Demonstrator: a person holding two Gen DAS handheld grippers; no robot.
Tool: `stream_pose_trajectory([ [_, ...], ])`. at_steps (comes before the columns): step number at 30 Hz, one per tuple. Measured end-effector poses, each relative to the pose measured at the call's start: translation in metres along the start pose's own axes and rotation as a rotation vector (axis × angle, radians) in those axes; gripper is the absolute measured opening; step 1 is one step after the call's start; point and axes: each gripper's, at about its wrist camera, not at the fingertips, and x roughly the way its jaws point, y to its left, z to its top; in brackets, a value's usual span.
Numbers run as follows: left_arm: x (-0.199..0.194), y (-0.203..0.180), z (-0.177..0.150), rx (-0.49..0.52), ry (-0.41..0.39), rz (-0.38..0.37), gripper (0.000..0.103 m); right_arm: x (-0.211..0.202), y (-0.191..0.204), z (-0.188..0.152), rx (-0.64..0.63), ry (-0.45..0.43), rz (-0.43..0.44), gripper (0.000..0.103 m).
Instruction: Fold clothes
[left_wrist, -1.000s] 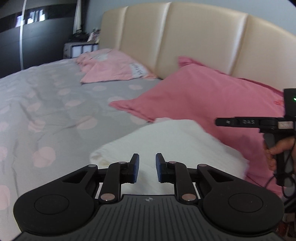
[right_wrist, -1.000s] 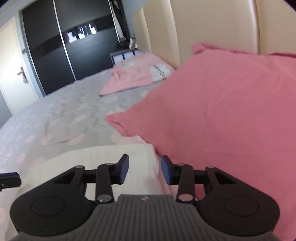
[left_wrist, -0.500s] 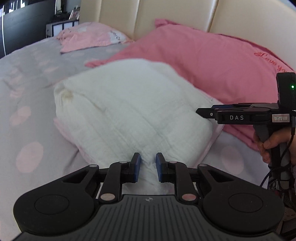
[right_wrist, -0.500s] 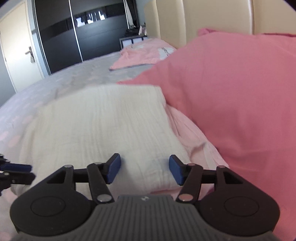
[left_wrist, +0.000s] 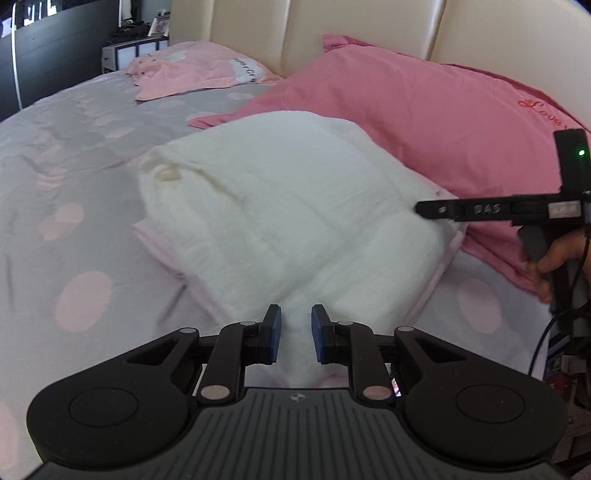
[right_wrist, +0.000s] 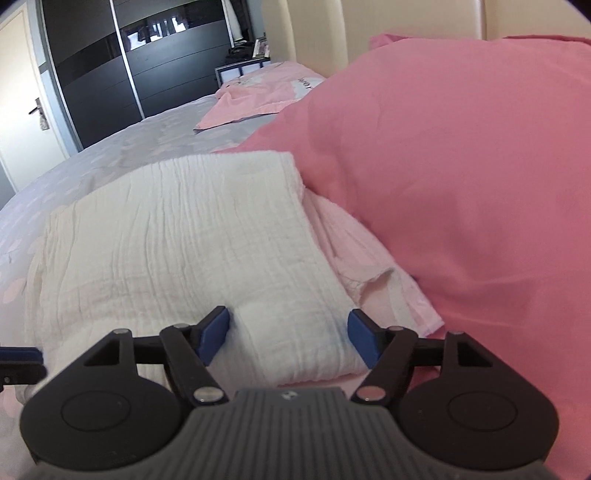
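On the bed, seen through both wrist cameras:

Bedspread: grey with pale pink spots, filling the left half of the left wrist view.

Far pillow: light pink, upper left of the frame, lying against the cream headboard.

Folded white cloth: a thick, crinkled bundle at the centre of the frame, lying on the bedspread on top of a thinner pale pink cloth whose edge shows along its left and lower sides. In the right wrist view the same white cloth fills the centre left, with the pink cloth sticking out from under it on the right.

Left gripper: bottom centre of its own view, jaws a narrow gap apart, blue pads level with the near edge of the white cloth. Whether the pads pinch the fabric cannot be told.

Right gripper: bottom centre of its own view, jaws opening and already wide, a bulge of the white cloth lying between the blue pads without being pressed. In the left wrist view it reaches in from the right edge of the frame, its tip over the right side of the white cloth, a hand on its grip.

Large pillow: deep pink, upper right of the frame, touching the bundle's far right side, red stitched lettering near its corner.
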Motion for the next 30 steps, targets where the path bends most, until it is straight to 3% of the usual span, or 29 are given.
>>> stream_pose_trajectory([
  [6,-0.046,0.021,-0.009,-0.012,-0.016,0.029,0.017,-0.035,0.007,0.015,-0.013,-0.047,-0.092,0.072],
  [9,-0.077,0.033,-0.014,-0.028,-0.034,0.039,0.018,-0.056,0.014,0.027,-0.036,-0.056,-0.090,0.073],
  [17,-0.174,0.056,-0.022,-0.042,-0.163,0.075,0.039,-0.121,0.089,0.057,-0.237,-0.089,0.004,0.077],
  [19,-0.197,0.059,-0.026,-0.030,-0.183,0.098,0.040,-0.137,0.113,0.058,-0.264,-0.099,0.034,0.079],
  [21,-0.218,0.063,-0.033,-0.014,-0.199,0.124,0.048,-0.150,0.134,0.055,-0.287,-0.104,0.064,0.080],
  [30,-0.290,0.099,-0.092,-0.057,-0.241,0.241,0.056,-0.189,0.234,0.012,-0.402,-0.089,0.203,0.086],
])
